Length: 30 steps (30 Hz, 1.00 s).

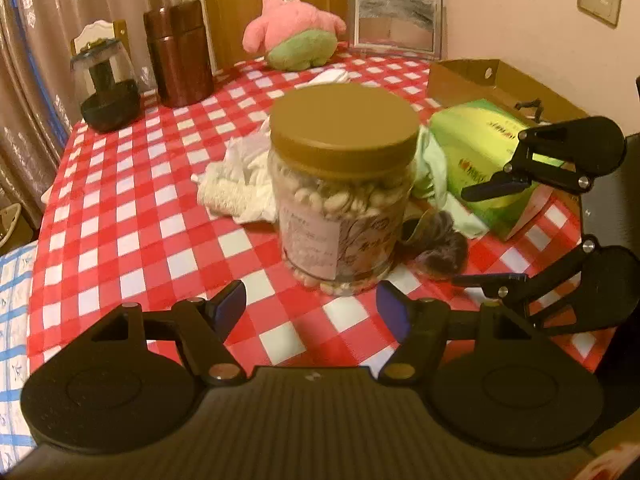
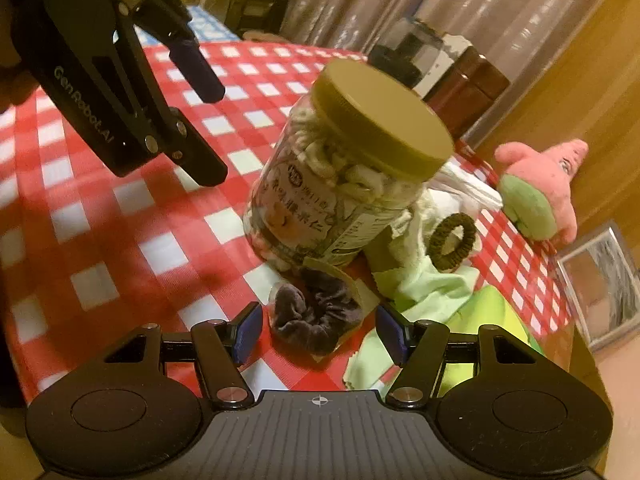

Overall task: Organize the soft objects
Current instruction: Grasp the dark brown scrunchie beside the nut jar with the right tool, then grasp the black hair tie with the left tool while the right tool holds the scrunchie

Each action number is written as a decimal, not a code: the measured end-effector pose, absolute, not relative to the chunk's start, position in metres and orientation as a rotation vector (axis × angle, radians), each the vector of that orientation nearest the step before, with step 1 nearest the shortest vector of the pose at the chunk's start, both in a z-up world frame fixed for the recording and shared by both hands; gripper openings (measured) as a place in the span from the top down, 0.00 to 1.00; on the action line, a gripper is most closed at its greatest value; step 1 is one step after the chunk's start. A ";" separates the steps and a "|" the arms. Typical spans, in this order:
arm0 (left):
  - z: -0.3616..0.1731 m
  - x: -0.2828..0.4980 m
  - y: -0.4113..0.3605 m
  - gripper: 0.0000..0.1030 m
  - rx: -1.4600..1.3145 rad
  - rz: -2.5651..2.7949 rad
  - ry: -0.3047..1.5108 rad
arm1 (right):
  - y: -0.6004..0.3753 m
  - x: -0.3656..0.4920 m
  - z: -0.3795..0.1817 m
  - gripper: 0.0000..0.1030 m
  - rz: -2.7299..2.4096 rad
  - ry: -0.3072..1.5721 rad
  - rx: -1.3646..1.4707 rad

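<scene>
A dark velvet scrunchie (image 2: pixel 314 316) lies on the checked tablecloth just ahead of my open right gripper (image 2: pixel 318 330), between its jaws but untouched; it also shows in the left wrist view (image 1: pixel 440 246). A brown hair tie (image 2: pixel 454 242) lies on a white cloth (image 1: pixel 236 188) and a pale green cloth (image 2: pixel 430 288). A pink plush star (image 1: pixel 294 30) sits at the table's back. My left gripper (image 1: pixel 312 310) is open and empty, just in front of a nut jar (image 1: pixel 342 188). The right gripper (image 1: pixel 492 232) shows at the left view's right side.
A green tissue box (image 1: pixel 486 152) and an open cardboard box (image 1: pixel 496 80) stand at the right. Two brown canisters (image 1: pixel 180 52), a dark glass pot (image 1: pixel 106 88) and a picture frame (image 1: pixel 396 20) stand at the back. The table edge is close on the left.
</scene>
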<state>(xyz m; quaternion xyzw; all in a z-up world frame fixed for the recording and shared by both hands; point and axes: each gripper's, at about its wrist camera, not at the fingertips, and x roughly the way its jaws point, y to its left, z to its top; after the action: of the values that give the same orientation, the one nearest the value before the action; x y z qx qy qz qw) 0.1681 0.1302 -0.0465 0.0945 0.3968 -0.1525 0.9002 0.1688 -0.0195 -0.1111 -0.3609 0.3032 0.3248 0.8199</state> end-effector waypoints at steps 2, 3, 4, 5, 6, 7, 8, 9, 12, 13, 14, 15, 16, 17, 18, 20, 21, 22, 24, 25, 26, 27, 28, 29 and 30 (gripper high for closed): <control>-0.052 0.170 0.132 0.33 0.193 -0.315 0.827 | -0.016 0.170 -0.118 0.39 0.687 0.643 -0.811; -0.054 0.170 0.133 0.33 0.198 -0.321 0.830 | -0.014 0.171 -0.121 0.39 0.684 0.644 -0.833; -0.056 0.170 0.133 0.33 0.212 -0.329 0.826 | -0.013 0.173 -0.124 0.39 0.684 0.644 -0.849; -0.057 0.169 0.132 0.33 0.229 -0.335 0.821 | -0.012 0.173 -0.126 0.39 0.685 0.647 -0.859; -0.059 0.169 0.132 0.33 0.242 -0.339 0.823 | -0.011 0.174 -0.128 0.39 0.687 0.649 -0.870; -0.061 0.170 0.132 0.33 0.246 -0.340 0.830 | -0.010 0.176 -0.130 0.39 0.686 0.649 -0.880; -0.063 0.171 0.132 0.33 0.245 -0.340 0.837 | -0.009 0.177 -0.131 0.39 0.686 0.654 -0.880; -0.065 0.172 0.132 0.33 0.246 -0.342 0.842 | -0.008 0.179 -0.131 0.39 0.687 0.655 -0.871; -0.067 0.171 0.131 0.33 0.257 -0.345 0.847 | -0.009 0.184 -0.131 0.40 0.685 0.663 -0.851; -0.067 0.172 0.131 0.33 0.258 -0.346 0.849 | -0.009 0.186 -0.131 0.40 0.685 0.668 -0.839; -0.067 0.172 0.130 0.33 0.256 -0.348 0.851 | -0.010 0.187 -0.130 0.46 0.686 0.673 -0.830; -0.067 0.172 0.130 0.33 0.257 -0.351 0.852 | -0.010 0.188 -0.130 0.53 0.687 0.680 -0.826; -0.067 0.172 0.129 0.33 0.257 -0.354 0.853 | -0.009 0.189 -0.130 0.54 0.688 0.686 -0.820; -0.067 0.172 0.129 0.33 0.257 -0.354 0.854 | -0.009 0.190 -0.129 0.56 0.687 0.691 -0.812; -0.067 0.172 0.130 0.33 0.255 -0.353 0.858 | -0.009 0.190 -0.129 0.59 0.688 0.696 -0.806; -0.066 0.174 0.131 0.33 0.241 -0.354 0.865 | -0.010 0.191 -0.130 0.68 0.684 0.704 -0.802; -0.066 0.174 0.132 0.33 0.233 -0.353 0.867 | -0.010 0.191 -0.129 0.72 0.680 0.704 -0.799; -0.066 0.175 0.132 0.33 0.226 -0.352 0.868 | -0.011 0.190 -0.128 0.74 0.679 0.705 -0.786; -0.065 0.175 0.133 0.33 0.212 -0.354 0.869 | -0.014 0.190 -0.123 0.79 0.679 0.706 -0.758; -0.064 0.175 0.133 0.33 0.206 -0.355 0.869 | -0.015 0.188 -0.120 0.79 0.675 0.700 -0.749; -0.063 0.176 0.133 0.33 0.200 -0.355 0.869 | -0.017 0.187 -0.118 0.79 0.672 0.694 -0.739; -0.062 0.176 0.133 0.33 0.194 -0.357 0.867 | -0.018 0.186 -0.115 0.79 0.667 0.687 -0.731; -0.061 0.176 0.133 0.34 0.184 -0.361 0.866 | -0.020 0.184 -0.113 0.79 0.662 0.678 -0.726; -0.060 0.176 0.133 0.34 0.172 -0.368 0.865 | -0.021 0.182 -0.110 0.79 0.656 0.670 -0.719; -0.058 0.176 0.133 0.34 0.158 -0.377 0.862 | -0.023 0.181 -0.107 0.79 0.650 0.663 -0.710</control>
<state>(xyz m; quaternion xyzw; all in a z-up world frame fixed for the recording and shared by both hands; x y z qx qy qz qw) 0.1756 0.1326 -0.0580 0.0761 0.4150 -0.1812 0.8884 0.1811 -0.0234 -0.1070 -0.3350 0.3128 0.3068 0.8341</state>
